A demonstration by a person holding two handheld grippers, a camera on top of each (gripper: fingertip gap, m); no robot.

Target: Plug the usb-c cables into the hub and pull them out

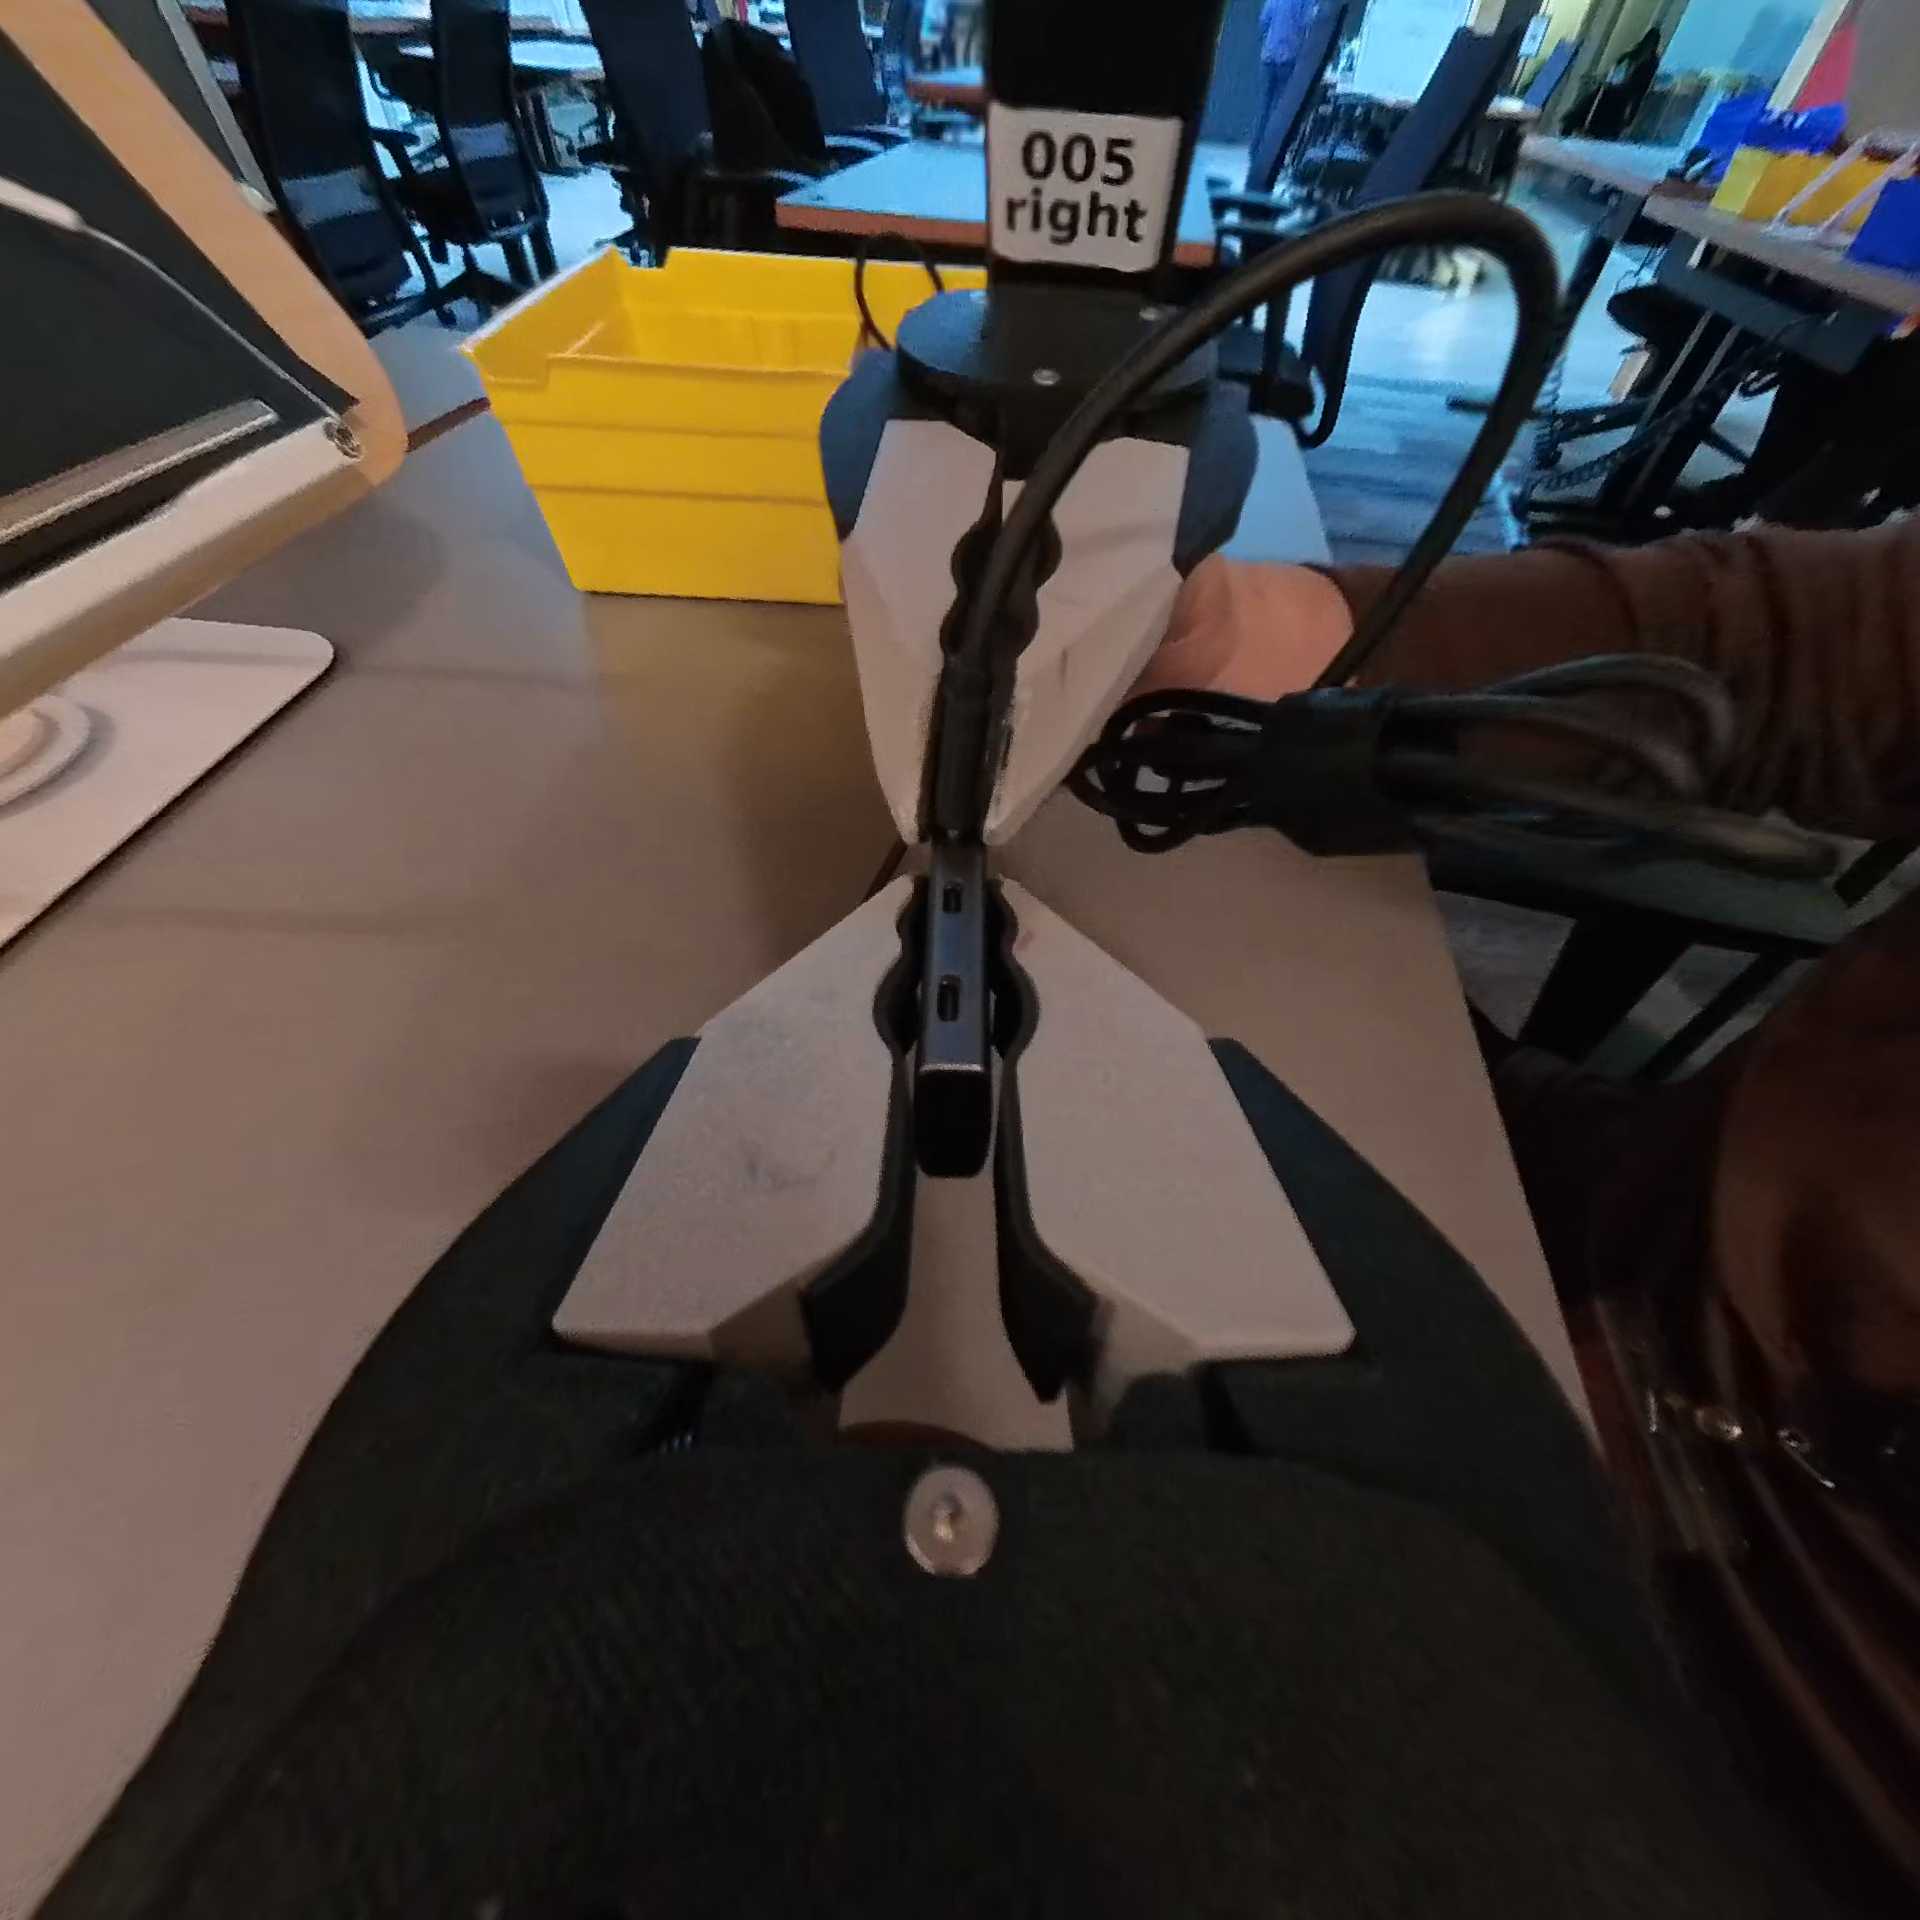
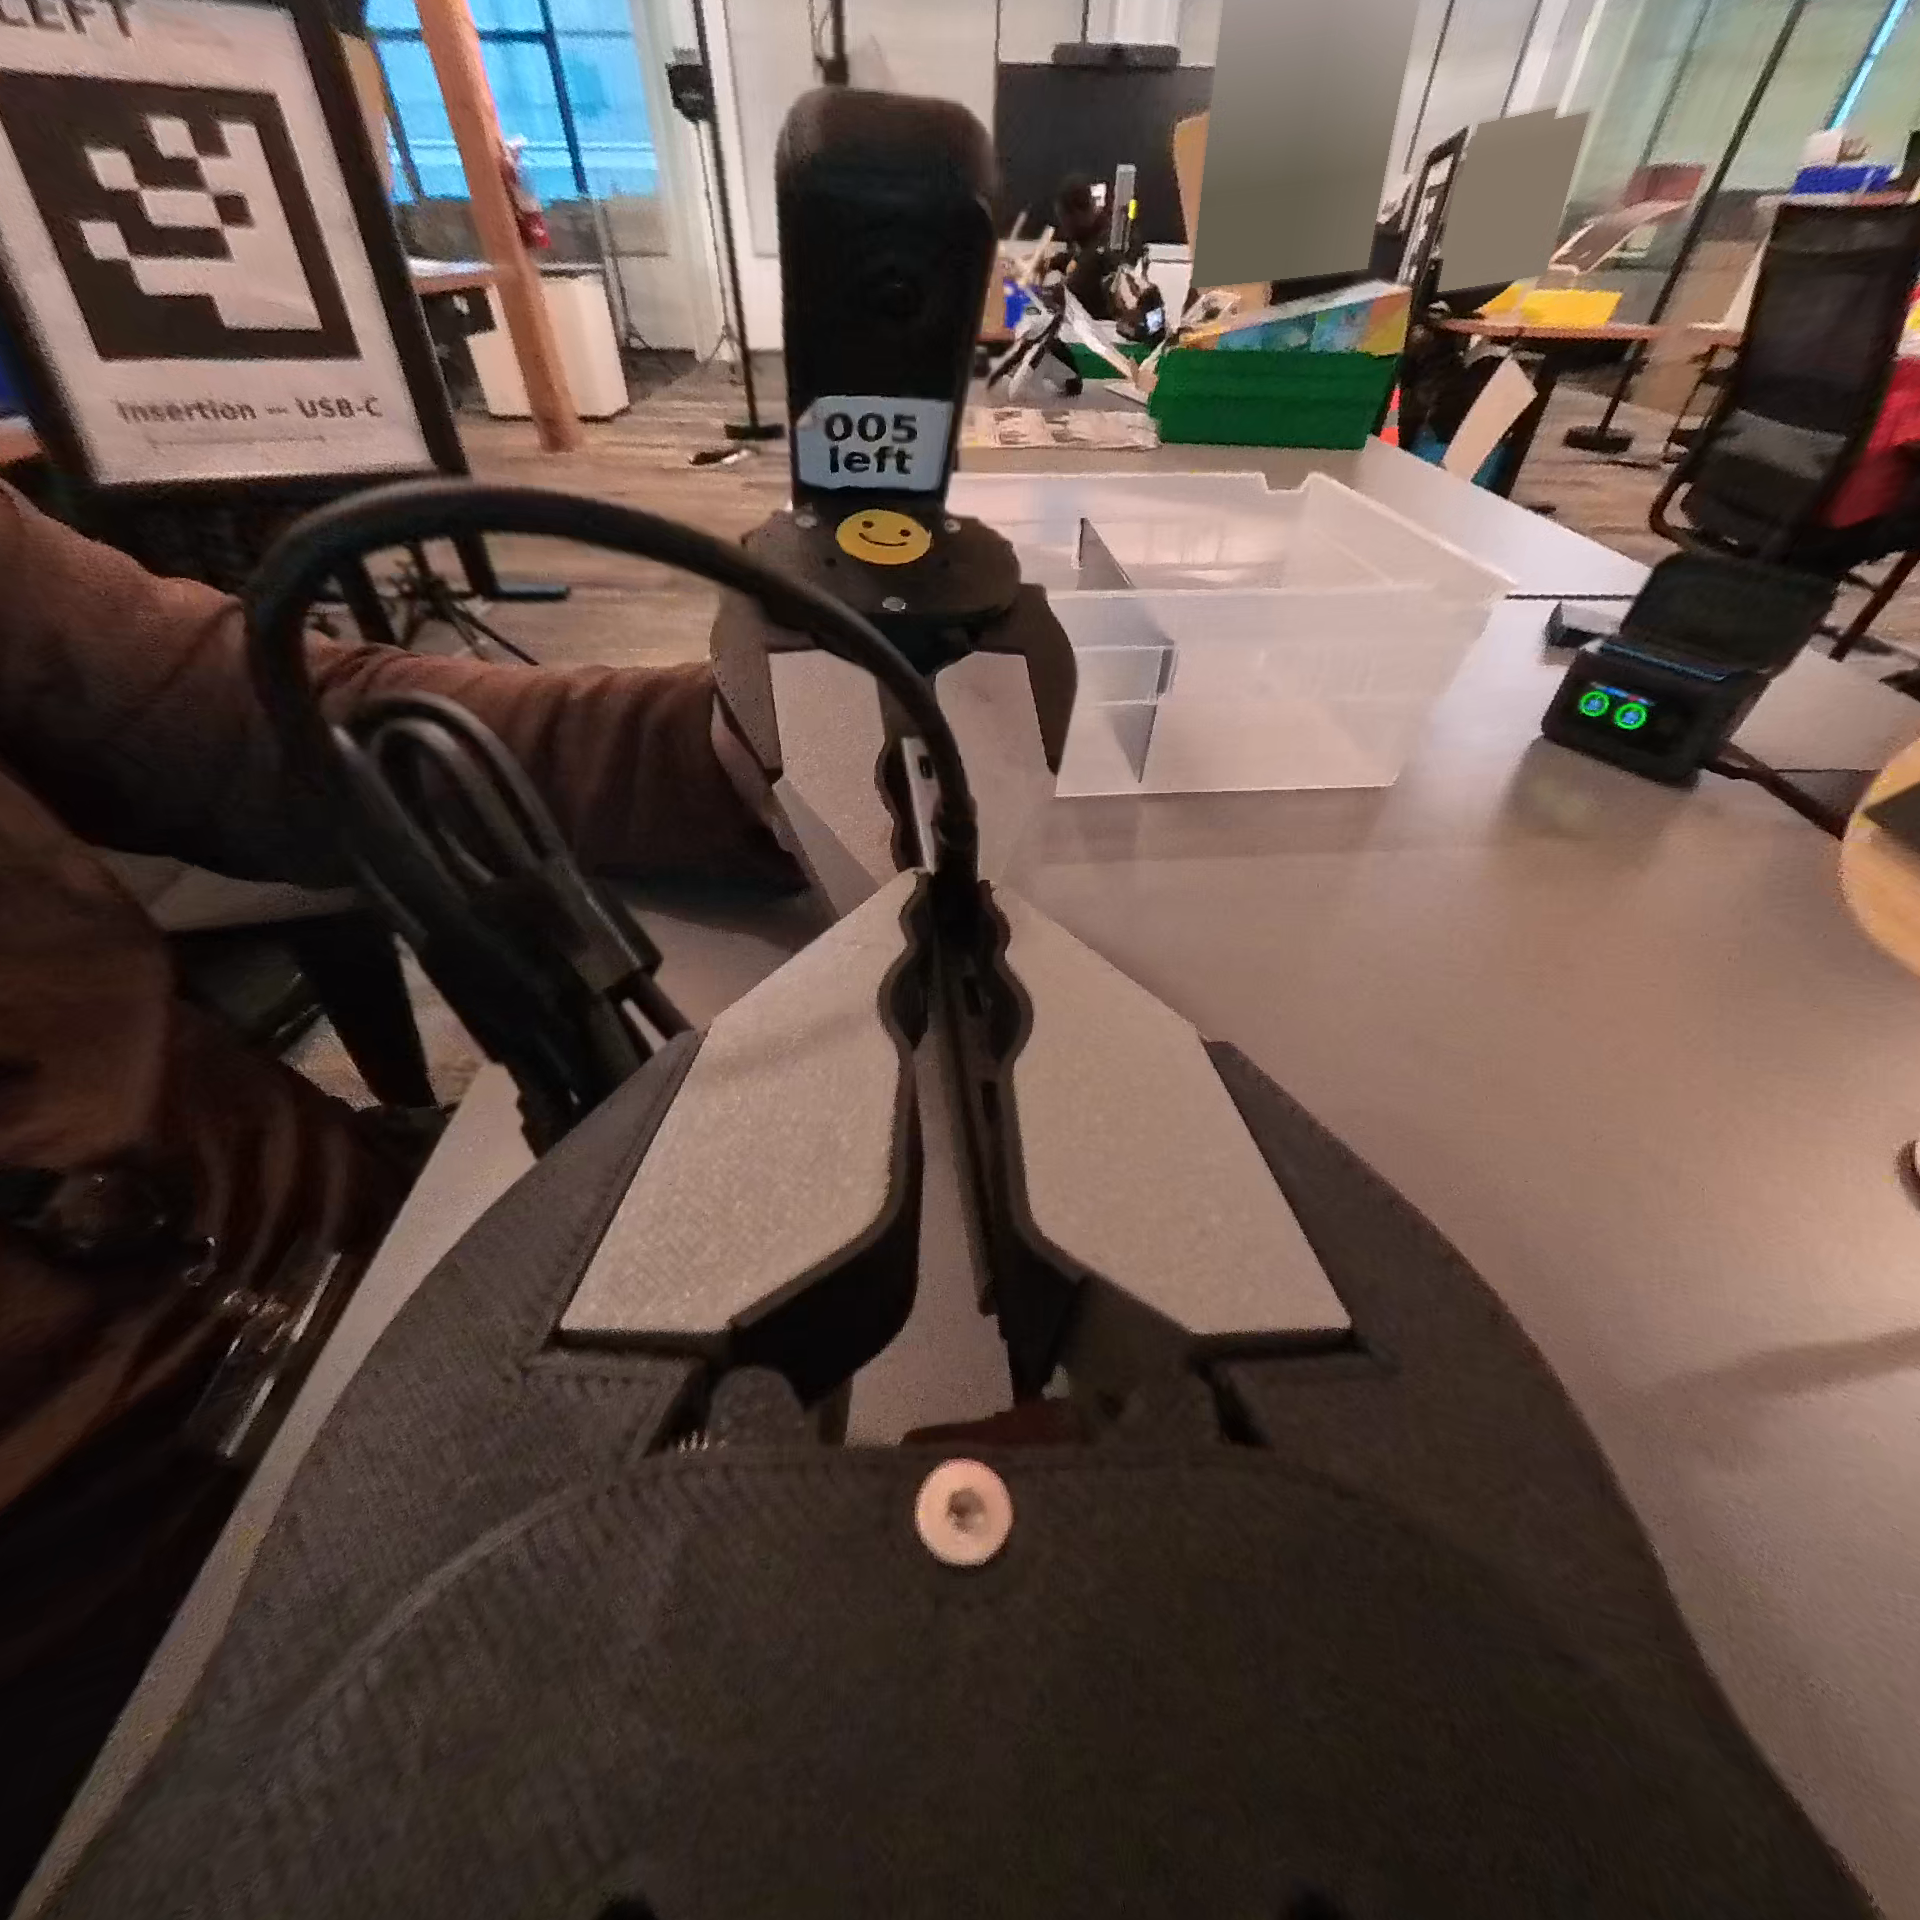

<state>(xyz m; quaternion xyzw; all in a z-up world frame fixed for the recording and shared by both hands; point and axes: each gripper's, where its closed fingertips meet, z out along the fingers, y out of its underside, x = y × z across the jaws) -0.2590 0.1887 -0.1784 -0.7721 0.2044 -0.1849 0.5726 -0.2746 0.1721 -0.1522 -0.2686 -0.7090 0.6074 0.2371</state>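
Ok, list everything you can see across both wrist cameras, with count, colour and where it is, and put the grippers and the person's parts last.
hub: one, dark grey, clamped between the left gripper's fingers, above the table
usb-c cable: one, black, arching from the right gripper's fingertips round to a bundled coil by the sleeve
yellow bin: one, far side of the table in the left wrist view
clear bin: one, transparent with dividers, on the table behind the left gripper
monitor: one, silver and black, left edge of the table
small device: one, black with two green lights, right of the clear bin
table: one, grey-brown
left gripper: one, grey fingers, shut on the hub
right gripper: one, grey fingers, shut on the cable
sleeve: brown, at the table edge
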